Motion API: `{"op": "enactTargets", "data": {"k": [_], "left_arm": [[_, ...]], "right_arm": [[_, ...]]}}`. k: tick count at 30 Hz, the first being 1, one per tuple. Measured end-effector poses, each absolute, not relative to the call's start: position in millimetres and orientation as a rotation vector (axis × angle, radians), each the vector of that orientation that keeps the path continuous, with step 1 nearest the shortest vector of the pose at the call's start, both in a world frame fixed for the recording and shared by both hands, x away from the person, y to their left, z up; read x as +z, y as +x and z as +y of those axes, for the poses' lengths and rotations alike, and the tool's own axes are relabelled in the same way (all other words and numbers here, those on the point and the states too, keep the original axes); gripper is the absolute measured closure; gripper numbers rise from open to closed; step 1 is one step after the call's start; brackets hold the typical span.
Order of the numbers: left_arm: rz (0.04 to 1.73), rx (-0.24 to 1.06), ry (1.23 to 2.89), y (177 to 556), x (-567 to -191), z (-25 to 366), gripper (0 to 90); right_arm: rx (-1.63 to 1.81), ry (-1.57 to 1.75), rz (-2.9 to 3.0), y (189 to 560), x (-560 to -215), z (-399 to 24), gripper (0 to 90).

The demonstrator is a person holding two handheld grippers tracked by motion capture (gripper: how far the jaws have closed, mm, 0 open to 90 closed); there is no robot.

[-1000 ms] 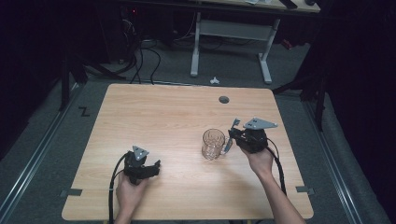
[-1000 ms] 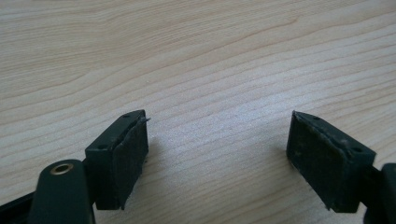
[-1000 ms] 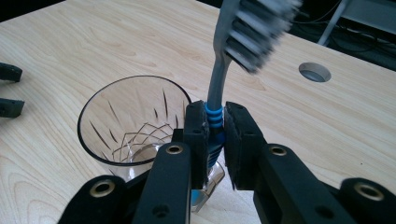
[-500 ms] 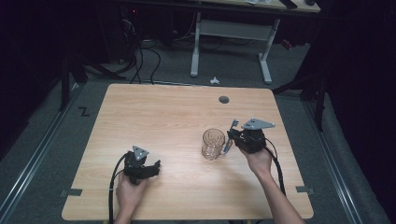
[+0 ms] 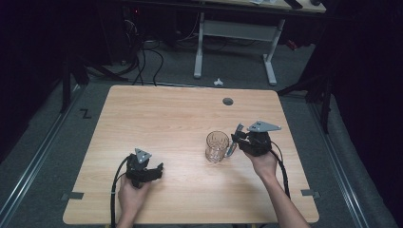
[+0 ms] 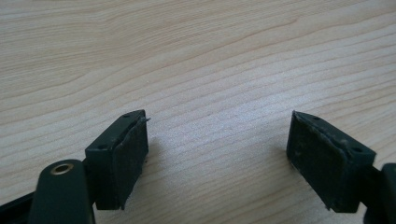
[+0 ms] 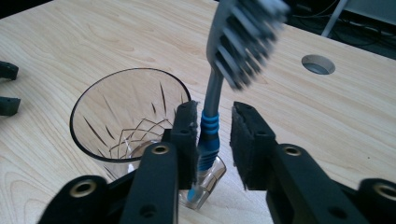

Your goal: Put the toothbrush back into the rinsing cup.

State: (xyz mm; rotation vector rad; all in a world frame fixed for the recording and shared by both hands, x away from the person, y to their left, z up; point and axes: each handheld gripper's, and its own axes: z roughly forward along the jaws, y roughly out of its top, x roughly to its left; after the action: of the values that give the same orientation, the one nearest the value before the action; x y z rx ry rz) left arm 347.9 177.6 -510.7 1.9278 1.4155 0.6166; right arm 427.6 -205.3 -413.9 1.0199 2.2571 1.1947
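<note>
Right now my right gripper has its jaws around the handle of a toothbrush, and they have just been opening: the left pad looks to be against the blue-ringed part of the handle, while a gap shows between the handle and the right pad. It stands nearly upright with its bristle head up, blurred close to the camera, and its lower end sits just outside the base of a cut-glass tumbler. From the high view, the tumbler stands upright on the wooden table, right of centre, with my right gripper just beside it. My left gripper rests low near the front edge, well apart from the glass, its jaws spread wide over bare wood.
</note>
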Motion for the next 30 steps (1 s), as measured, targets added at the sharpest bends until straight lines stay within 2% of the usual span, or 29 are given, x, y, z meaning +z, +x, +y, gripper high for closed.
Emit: {"op": "enactTargets", "data": {"k": [3, 10, 30], "left_arm": [[1.416, 0.617, 1.928, 347.9, -510.7, 177.6, 21.3], [1.415, 0.617, 1.928, 347.9, -510.7, 177.6, 21.3], [1.415, 0.617, 1.928, 347.9, -510.7, 177.6, 21.3]], "right_arm": [[1.219, 1.038, 2.242, 427.2, -412.0, -207.6, 61.0], [1.23, 1.051, 2.234, 425.6, -409.8, -211.2, 55.8], [1.271, 1.086, 2.189, 414.3, -409.6, -228.0, 55.5]]}}
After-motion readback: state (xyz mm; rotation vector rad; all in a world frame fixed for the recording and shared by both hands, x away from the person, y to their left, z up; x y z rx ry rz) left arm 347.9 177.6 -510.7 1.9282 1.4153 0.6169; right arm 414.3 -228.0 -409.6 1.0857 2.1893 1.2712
